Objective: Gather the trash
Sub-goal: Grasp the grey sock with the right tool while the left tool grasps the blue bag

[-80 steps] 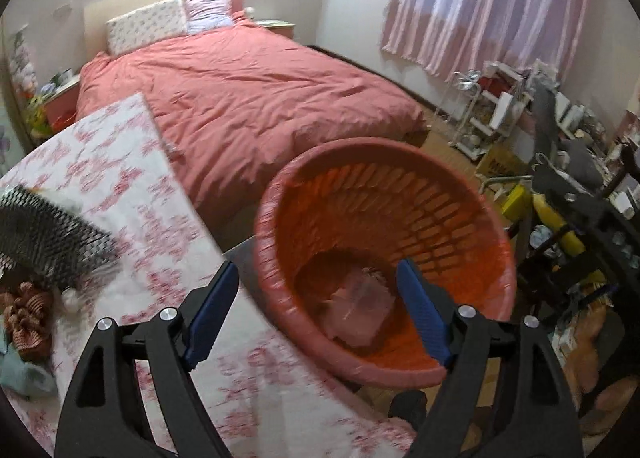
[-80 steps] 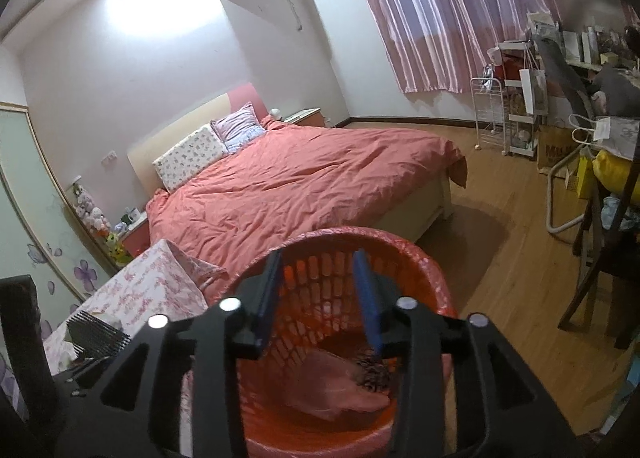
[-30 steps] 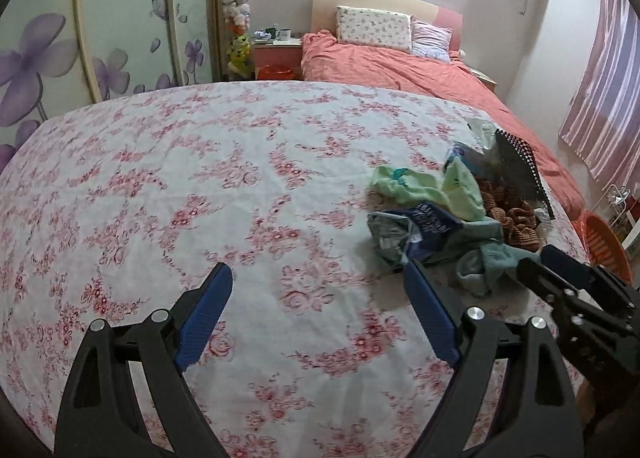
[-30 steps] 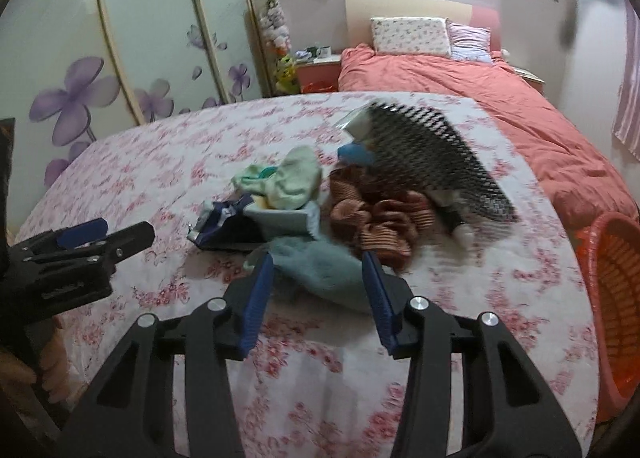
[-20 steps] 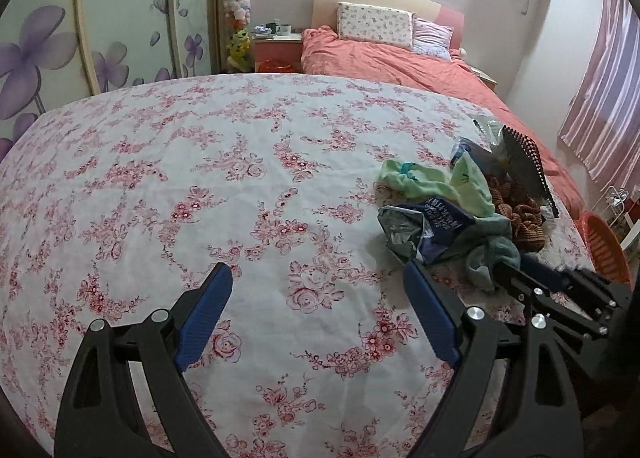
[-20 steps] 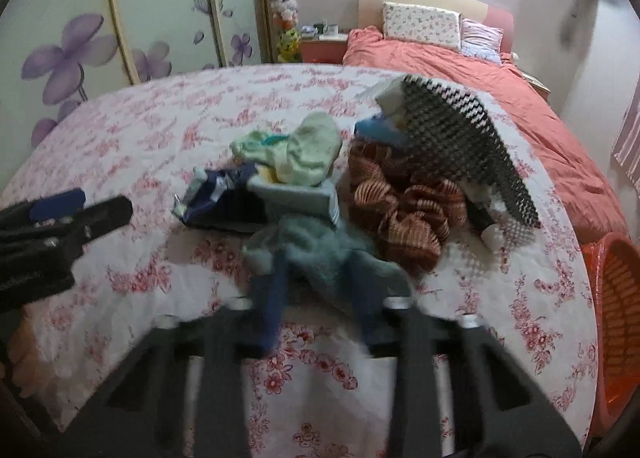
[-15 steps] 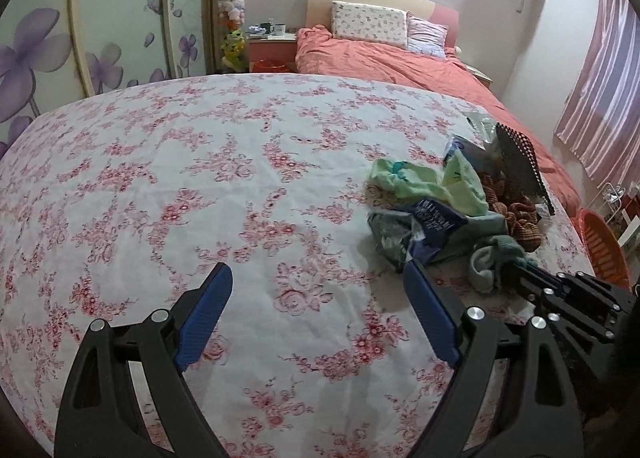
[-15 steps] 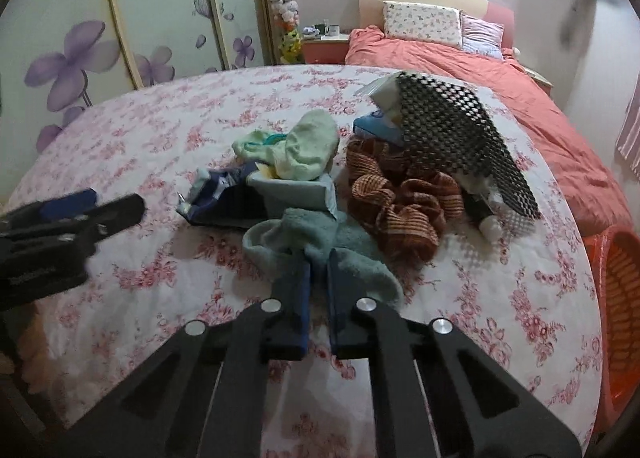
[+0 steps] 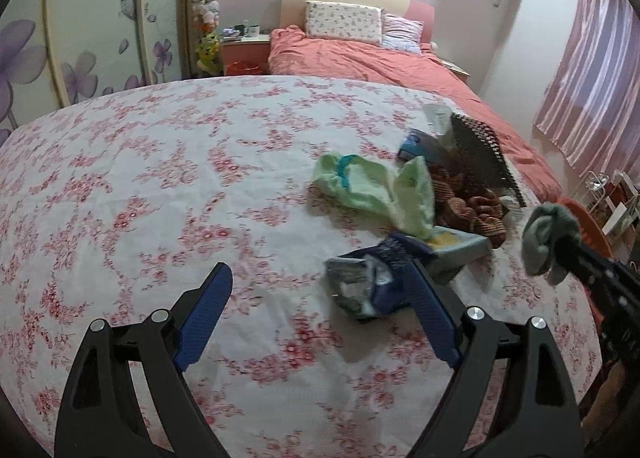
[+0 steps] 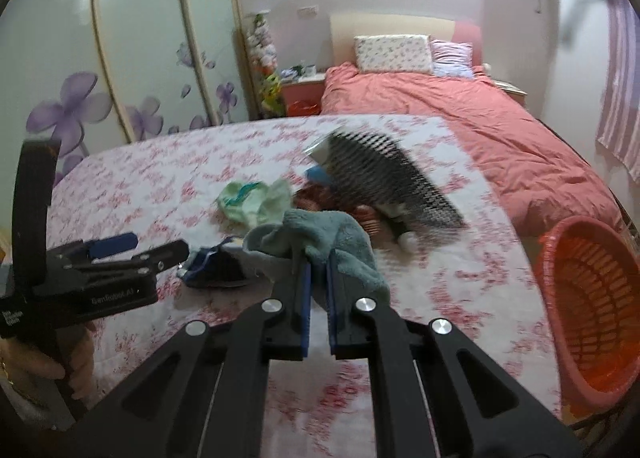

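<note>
My right gripper (image 10: 317, 262) is shut on a teal cloth (image 10: 320, 236) and holds it above the floral table (image 10: 460, 298); from the left wrist it shows as a bundle (image 9: 550, 236) at the right. My left gripper (image 9: 320, 290) is open and empty over the table (image 9: 160, 197), just short of a crumpled blue and silver wrapper (image 9: 366, 284). A pale green cloth (image 9: 376, 189), a brown striped cloth (image 9: 472, 203) and a black mesh sheet (image 9: 484, 153) lie in a pile behind it.
An orange trash basket (image 10: 592, 298) stands on the floor off the table's right edge. A bed with a red cover (image 10: 460, 117) lies beyond the table. Wardrobe doors with purple flowers (image 10: 120, 77) line the left side.
My right gripper closed on the teal cloth and lifted it off the pile. My left gripper stayed open and edged toward the blue wrapper.
</note>
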